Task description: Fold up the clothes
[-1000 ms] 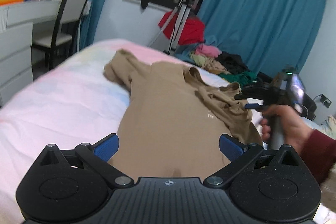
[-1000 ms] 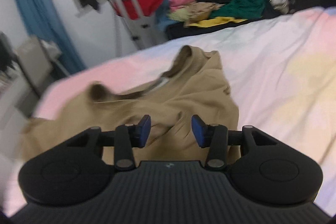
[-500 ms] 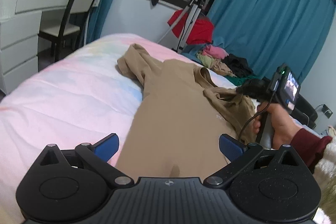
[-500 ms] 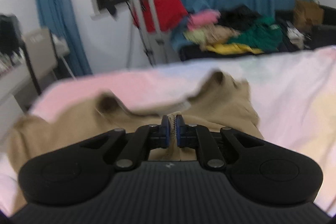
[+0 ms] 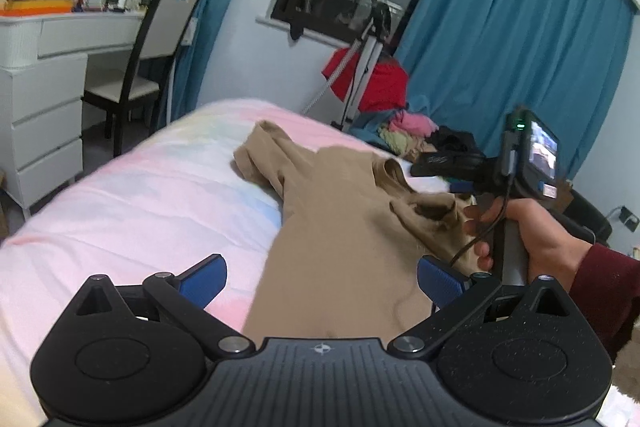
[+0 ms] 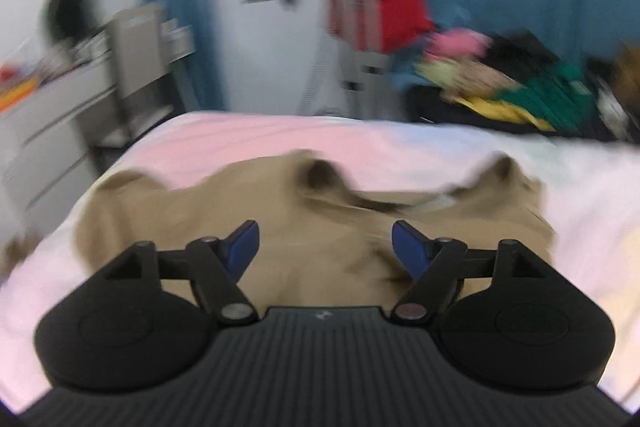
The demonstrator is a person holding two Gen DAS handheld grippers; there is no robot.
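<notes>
A tan long-sleeved shirt (image 5: pixel 340 239) lies lengthwise on the pink and white bed (image 5: pixel 132 195). Its right sleeve is bunched over the chest near the collar. My left gripper (image 5: pixel 320 279) hovers open above the shirt's lower part, blue pads spread wide. In the blurred right wrist view the same shirt (image 6: pixel 304 259) spreads across the bed below my right gripper (image 6: pixel 325 247), which is open with nothing between its fingers. A hand (image 5: pixel 524 227) in a dark red sleeve holds the right gripper's handle at the shirt's right edge.
A white dresser (image 5: pixel 40 99) and a chair (image 5: pixel 152 59) stand left of the bed. Beyond the bed's far end are a tripod (image 5: pixel 360 67) draped with a red cloth and a pile of coloured clothes (image 6: pixel 500 83) before blue curtains.
The right gripper shut on the shirt's fabric half a second ago and has now opened and let it go. The left gripper rose slightly and stayed open.
</notes>
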